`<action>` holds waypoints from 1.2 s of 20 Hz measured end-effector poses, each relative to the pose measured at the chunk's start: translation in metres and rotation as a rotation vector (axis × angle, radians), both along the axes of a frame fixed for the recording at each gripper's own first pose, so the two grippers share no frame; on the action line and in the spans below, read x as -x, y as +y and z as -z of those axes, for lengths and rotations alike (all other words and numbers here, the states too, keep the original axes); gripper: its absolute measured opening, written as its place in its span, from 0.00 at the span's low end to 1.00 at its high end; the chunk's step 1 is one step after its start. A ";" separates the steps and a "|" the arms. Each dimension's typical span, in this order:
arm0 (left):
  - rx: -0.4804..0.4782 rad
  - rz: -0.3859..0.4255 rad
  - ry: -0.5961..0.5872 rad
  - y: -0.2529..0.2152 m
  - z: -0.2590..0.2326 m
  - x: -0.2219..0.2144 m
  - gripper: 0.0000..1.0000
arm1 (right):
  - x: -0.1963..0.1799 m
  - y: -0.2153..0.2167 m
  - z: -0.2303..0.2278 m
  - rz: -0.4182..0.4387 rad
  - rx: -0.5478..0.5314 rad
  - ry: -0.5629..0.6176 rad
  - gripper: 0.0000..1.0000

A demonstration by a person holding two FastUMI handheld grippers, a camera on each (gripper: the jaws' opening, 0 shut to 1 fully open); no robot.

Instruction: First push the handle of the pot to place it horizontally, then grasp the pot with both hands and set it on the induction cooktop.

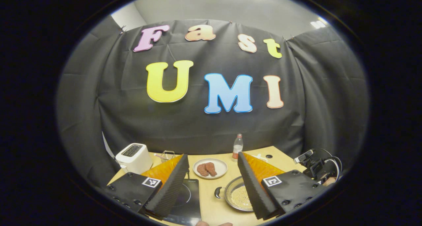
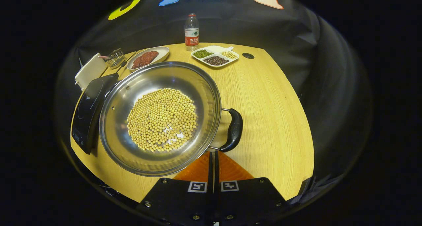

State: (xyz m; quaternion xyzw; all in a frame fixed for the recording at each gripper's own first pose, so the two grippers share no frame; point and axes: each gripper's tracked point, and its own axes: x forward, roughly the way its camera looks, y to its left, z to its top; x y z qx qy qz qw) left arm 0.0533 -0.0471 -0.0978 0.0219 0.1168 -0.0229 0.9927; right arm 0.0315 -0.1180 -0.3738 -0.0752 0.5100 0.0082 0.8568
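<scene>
A steel pot (image 2: 197, 84) holding yellow soybeans (image 2: 161, 118) stands on the wooden table, close beside the black induction cooktop (image 2: 86, 111). Its black side handle (image 2: 234, 129) points to the right in the right gripper view. My right gripper (image 2: 213, 158) is shut with nothing between its fingers, its tips just short of the pot's rim by the handle's near end. In the left gripper view my left gripper (image 1: 212, 186) hangs open above the table, the cooktop (image 1: 189, 196) behind its left finger. The pot (image 1: 231, 187) and its other handle (image 1: 217, 192) lie by its right finger.
A plate of meat (image 2: 146, 57), a water bottle (image 2: 191, 31) and a divided dish of beans (image 2: 216, 56) stand at the table's back. A white toaster (image 1: 133, 158) and a wire basket (image 2: 116, 57) sit far left. Bare tabletop (image 2: 273, 120) lies right of the pot.
</scene>
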 end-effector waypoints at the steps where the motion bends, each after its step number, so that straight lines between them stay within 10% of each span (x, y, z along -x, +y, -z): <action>1: 0.000 -0.002 0.000 0.000 0.001 -0.001 0.95 | -0.002 -0.002 0.001 -0.005 0.004 -0.002 0.01; 21: 0.029 -0.011 0.114 -0.012 0.057 -0.029 0.96 | -0.052 -0.015 -0.015 -0.077 0.008 -0.070 0.02; 24: 0.051 0.002 0.169 -0.015 0.083 -0.033 0.95 | -0.047 -0.023 -0.029 -0.064 0.017 -0.123 0.48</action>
